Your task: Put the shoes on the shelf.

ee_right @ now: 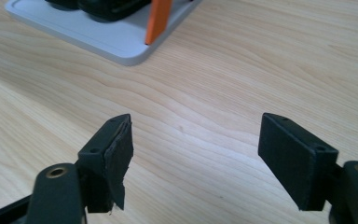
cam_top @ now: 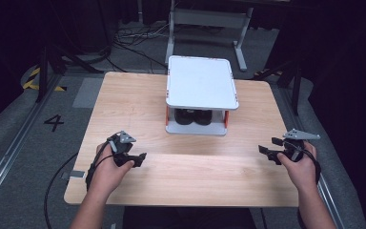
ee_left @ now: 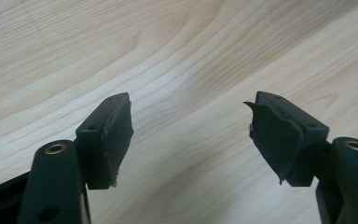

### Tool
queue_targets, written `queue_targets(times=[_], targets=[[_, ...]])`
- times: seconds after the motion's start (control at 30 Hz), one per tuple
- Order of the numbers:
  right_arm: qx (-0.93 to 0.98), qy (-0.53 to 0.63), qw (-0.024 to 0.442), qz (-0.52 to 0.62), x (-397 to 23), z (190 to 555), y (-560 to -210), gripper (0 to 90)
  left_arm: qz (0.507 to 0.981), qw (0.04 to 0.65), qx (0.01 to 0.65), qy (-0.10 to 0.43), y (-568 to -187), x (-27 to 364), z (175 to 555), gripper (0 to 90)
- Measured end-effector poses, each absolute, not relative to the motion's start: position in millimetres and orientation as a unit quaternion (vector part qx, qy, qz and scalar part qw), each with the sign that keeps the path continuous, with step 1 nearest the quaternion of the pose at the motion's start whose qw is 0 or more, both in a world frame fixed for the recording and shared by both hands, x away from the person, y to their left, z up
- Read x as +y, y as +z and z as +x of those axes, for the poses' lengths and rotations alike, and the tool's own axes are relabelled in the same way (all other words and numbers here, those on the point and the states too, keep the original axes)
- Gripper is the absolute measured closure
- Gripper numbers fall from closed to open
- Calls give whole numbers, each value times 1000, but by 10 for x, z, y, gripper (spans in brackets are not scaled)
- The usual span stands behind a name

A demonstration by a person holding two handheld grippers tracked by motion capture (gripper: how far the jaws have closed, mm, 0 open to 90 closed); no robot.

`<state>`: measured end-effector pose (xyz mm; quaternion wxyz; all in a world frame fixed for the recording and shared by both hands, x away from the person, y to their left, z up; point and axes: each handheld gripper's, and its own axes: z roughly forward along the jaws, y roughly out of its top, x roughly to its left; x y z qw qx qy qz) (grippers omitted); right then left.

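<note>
A white two-tier rack point(cam_top: 200, 81) with orange posts point(cam_top: 227, 117) stands at the middle back of the wooden table point(cam_top: 186, 162). Two dark objects point(cam_top: 194, 116) sit on its lower shelf. My left gripper point(cam_top: 140, 157) is held low over the table's front left, jaws open and pointing right, with nothing between them. In the left gripper view my left gripper point(ee_left: 191, 102) hangs open over bare wood. My right gripper point(cam_top: 266, 147) is at the front right, open, pointing left. The right gripper view has my right gripper point(ee_right: 196, 121) empty, with the rack's base point(ee_right: 98, 42) and an orange post point(ee_right: 157, 21) ahead.
The table stands on a grey floor with a painted number at the left point(cam_top: 54, 122). Cables point(cam_top: 133, 43) and a desk frame point(cam_top: 205, 24) lie beyond the table's far edge. Bare wood stretches between the two hands point(cam_top: 200, 157).
</note>
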<state>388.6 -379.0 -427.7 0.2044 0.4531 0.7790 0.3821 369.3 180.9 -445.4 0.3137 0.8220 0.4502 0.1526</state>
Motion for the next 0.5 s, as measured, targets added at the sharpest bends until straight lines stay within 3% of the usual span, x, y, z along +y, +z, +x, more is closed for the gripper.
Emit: queue_targets(times=[0.27,0.5], targets=[[801,342,202,448,-3950,3981,-4749,244,813,316,459,170,-4650,2088,3767,251],[800,350,190,449,-3956,4000,-4849,220,809,322,462,166,-4705,2126,3778,219]])
